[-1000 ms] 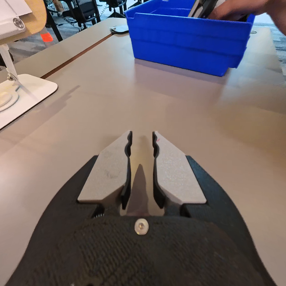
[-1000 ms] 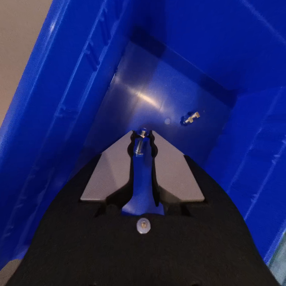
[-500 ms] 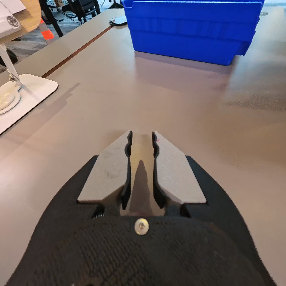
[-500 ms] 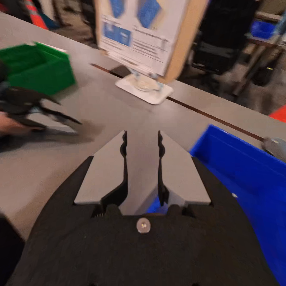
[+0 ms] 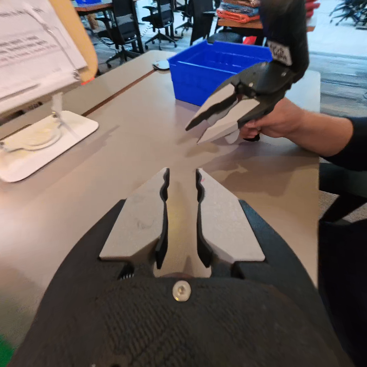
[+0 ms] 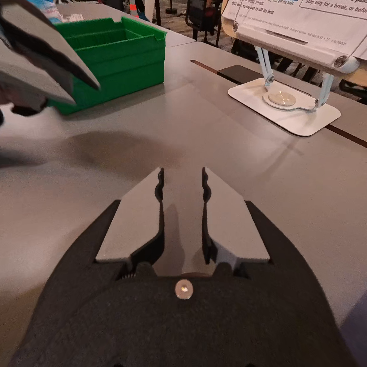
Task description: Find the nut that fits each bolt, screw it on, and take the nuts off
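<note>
No bolt or nut shows in either view. My left gripper (image 5: pixel 182 171) is open and empty above the grey table (image 5: pixel 123 158). My right gripper (image 6: pixel 182 170) is open and empty above the same table (image 6: pixel 258 178). In the left wrist view the right gripper (image 5: pixel 193 135) shows farther off, held by a hand (image 5: pixel 278 123), tips close to the table, in front of the blue bin (image 5: pixel 208 67). In the right wrist view the left gripper (image 6: pixel 83 91) shows blurred at the upper left, in front of the green bin (image 6: pixel 123 55).
A white stand (image 6: pixel 284 107) holding a printed sheet (image 6: pixel 297 21) sits at the back of the table; it also shows in the left wrist view (image 5: pixel 45 139). Office chairs (image 5: pixel 127 29) stand beyond the table. The table edge (image 5: pixel 317 178) runs along the right. Tip to tip, the grippers are about 12 cm apart.
My right gripper let go of a bolt inside the blue bin, came out, and now hovers empty over the table. My left gripper has lifted and turned toward it, still open.
</note>
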Available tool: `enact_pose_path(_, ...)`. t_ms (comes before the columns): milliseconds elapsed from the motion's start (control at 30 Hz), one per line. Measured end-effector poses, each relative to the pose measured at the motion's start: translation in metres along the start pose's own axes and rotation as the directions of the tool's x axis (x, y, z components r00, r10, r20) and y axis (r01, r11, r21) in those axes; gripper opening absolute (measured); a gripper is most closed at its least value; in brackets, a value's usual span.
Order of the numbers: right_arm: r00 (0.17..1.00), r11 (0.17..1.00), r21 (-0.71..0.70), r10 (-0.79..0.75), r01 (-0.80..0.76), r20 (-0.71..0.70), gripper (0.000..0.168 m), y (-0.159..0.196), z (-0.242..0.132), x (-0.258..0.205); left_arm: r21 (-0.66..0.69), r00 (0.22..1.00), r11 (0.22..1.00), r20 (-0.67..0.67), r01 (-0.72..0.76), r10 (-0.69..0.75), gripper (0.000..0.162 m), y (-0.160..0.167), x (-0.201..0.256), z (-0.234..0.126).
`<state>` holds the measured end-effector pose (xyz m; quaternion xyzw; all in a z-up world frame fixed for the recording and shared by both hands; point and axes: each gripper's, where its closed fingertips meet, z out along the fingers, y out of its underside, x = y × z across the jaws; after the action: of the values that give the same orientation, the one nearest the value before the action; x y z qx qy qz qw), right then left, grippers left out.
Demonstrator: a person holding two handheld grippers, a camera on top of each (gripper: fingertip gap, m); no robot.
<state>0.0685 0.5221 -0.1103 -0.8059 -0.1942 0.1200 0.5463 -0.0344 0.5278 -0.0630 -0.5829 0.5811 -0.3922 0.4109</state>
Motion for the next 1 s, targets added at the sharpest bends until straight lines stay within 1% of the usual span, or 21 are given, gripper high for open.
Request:
enact_pose_path(100, 1.0, 0.999, -0.037, -0.019, 0.018, -0.021, 0.035, 0.009, -0.002, 0.002, 0.01, 0.997, 0.997, -0.006, 0.081, -0.081, 0.023, -0.013, -0.014, -0.059)
enact_pose_path(133, 0.999, 0.999, -0.032, -0.026, 0.026, -0.024, 0.036, 0.008, -0.004, 0.001, -0.007, 0.995, 0.995, 0.015, 0.1, -0.1, 0.023, -0.012, -0.025, -0.078)
enact_pose_path(167, 0.999, 0.999, -0.023, -0.031, 0.03, -0.026, 0.035, 0.006, -0.006, 0.0, -0.041, 0.992, 0.994, 0.079, 0.102, -0.099, 0.023, -0.006, -0.042, -0.097)
enact_pose_path(233, 0.999, 0.999, -0.012, -0.03, 0.03, -0.014, 0.035, 0.004, -0.008, -0.005, -0.169, 0.967, 0.979, 0.243, 0.114, -0.071, 0.021, 0.022, -0.086, -0.135)
enact_pose_path(267, 1.0, 0.999, -0.006, -0.031, 0.031, -0.004, 0.035, 0.002, -0.008, -0.008, -0.259, 0.959, 0.952, 0.27, 0.16, -0.087, 0.021, 0.045, -0.101, -0.151)
enact_pose_path(300, 0.999, 0.999, -0.003, -0.036, 0.036, 0.005, 0.035, 0.001, -0.008, -0.011, -0.347, 0.955, 0.909, 0.256, 0.233, -0.147, 0.022, 0.07, -0.107, -0.163)
enact_pose_path(367, 0.998, 0.998, -0.013, -0.057, 0.057, -0.002, 0.035, 0.002, -0.007, -0.013, -0.469, 0.922, 0.795, 0.236, 0.384, -0.306, 0.021, 0.113, -0.112, -0.181)
enact_pose_path(400, 0.997, 0.997, -0.017, -0.07, 0.069, -0.014, 0.036, 0.003, -0.006, -0.013, -0.517, 0.905, 0.742, 0.256, 0.426, -0.341, 0.019, 0.132, -0.116, -0.188)
enact_pose_path(433, 0.996, 0.996, -0.021, -0.082, 0.081, -0.021, 0.036, 0.004, -0.006, -0.013, -0.553, 0.898, 0.708, 0.289, 0.44, -0.333, 0.017, 0.147, -0.123, -0.193)
enact_pose_path(500, 0.996, 0.996, -0.029, -0.09, 0.089, -0.022, 0.036, 0.005, -0.005, -0.014, -0.616, 0.905, 0.665, 0.323, 0.423, -0.276, 0.013, 0.17, -0.131, -0.197)
enact_pose_path(600, 0.997, 0.996, -0.031, -0.08, 0.08, -0.015, 0.036, 0.007, -0.005, -0.015, -0.685, 0.91, 0.601, 0.348, 0.412, -0.226, 0.014, 0.191, -0.137, -0.198)
enact_pose_path(667, 0.997, 0.997, -0.027, -0.079, 0.078, -0.024, 0.036, 0.007, -0.006, -0.013, -0.666, 0.901, 0.607, 0.338, 0.433, -0.272, 0.012, 0.189, -0.137, -0.191)
enact_pose_path(733, 0.997, 0.997, -0.021, -0.072, 0.072, -0.028, 0.036, 0.005, -0.008, -0.012, -0.671, 0.897, 0.596, 0.352, 0.442, -0.268, 0.005, 0.193, -0.14, -0.191)
enact_pose_path(1000, 0.997, 0.998, 0.02, -0.067, 0.067, -0.036, 0.036, -0.004, -0.016, -0.009, -0.678, 0.887, 0.572, 0.361, 0.462, -0.288, 0.005, 0.196, -0.139, -0.191)
